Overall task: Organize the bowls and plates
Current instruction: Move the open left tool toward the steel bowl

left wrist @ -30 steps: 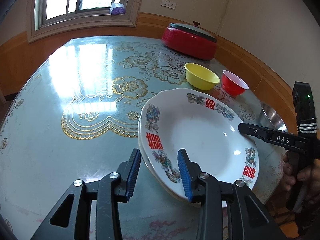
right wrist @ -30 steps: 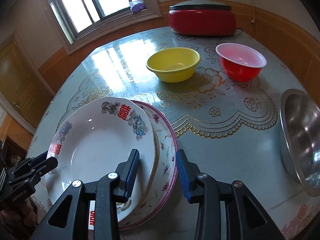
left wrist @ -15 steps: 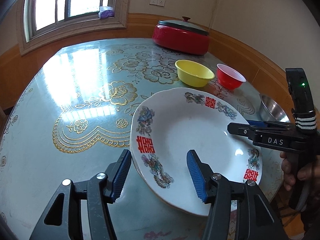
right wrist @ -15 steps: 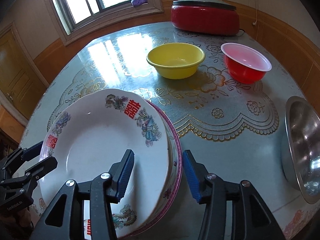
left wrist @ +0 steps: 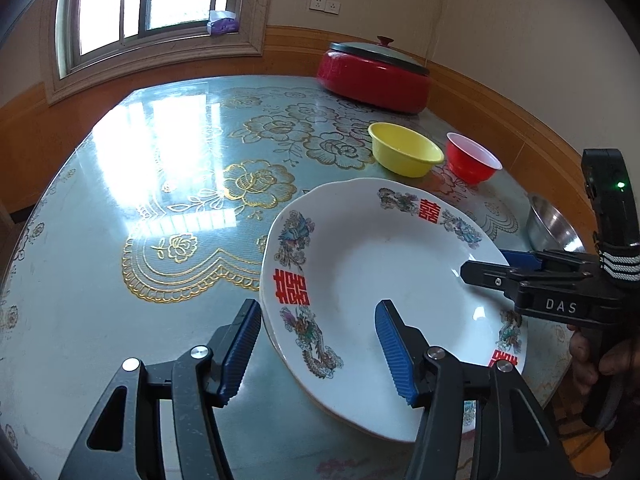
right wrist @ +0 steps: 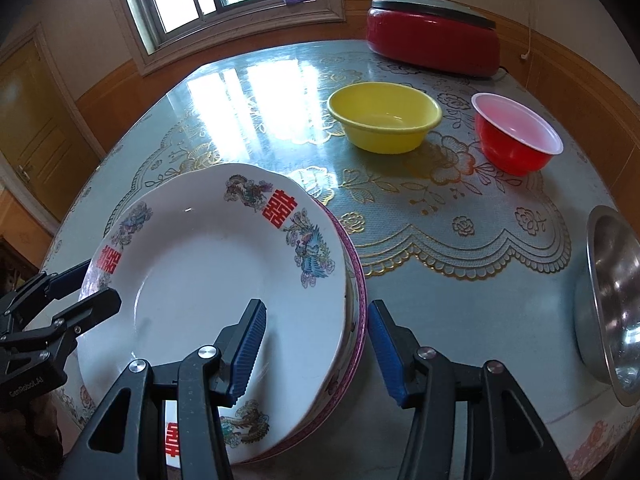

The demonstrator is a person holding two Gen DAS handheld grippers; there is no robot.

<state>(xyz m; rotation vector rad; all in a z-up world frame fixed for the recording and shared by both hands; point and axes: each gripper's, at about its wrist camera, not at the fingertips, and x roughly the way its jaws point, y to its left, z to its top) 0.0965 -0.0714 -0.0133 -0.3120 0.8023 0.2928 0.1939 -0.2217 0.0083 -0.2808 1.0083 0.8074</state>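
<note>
A white plate (left wrist: pixel 380 272) (right wrist: pixel 208 272) with red characters and dragon prints lies on top of a pink-rimmed plate (right wrist: pixel 357 276) near the table's front edge. My left gripper (left wrist: pixel 316 306) (right wrist: pixel 102 284) stands open over the white plate's left rim, which runs between the blue pads without touching them. On the opposite side my right gripper (right wrist: pixel 316 305) (left wrist: pixel 486 264) is open too, straddling the rims of both plates. Farther back sit a yellow bowl (left wrist: pixel 404 154) (right wrist: pixel 384 118) and a red bowl (left wrist: pixel 472 162) (right wrist: pixel 516 136).
A steel bowl (right wrist: pixel 612 304) (left wrist: pixel 552 228) rests at the table's right edge. A red lidded pot (left wrist: pixel 376 80) (right wrist: pixel 432 44) stands at the back by the wall. The glossy flowered table (left wrist: pixel 160 160) stretches left toward the window.
Both grippers' jaws have spread wider and no longer pinch the white plate's rim. The white plate has shifted to cover more of the pink-rimmed plate.
</note>
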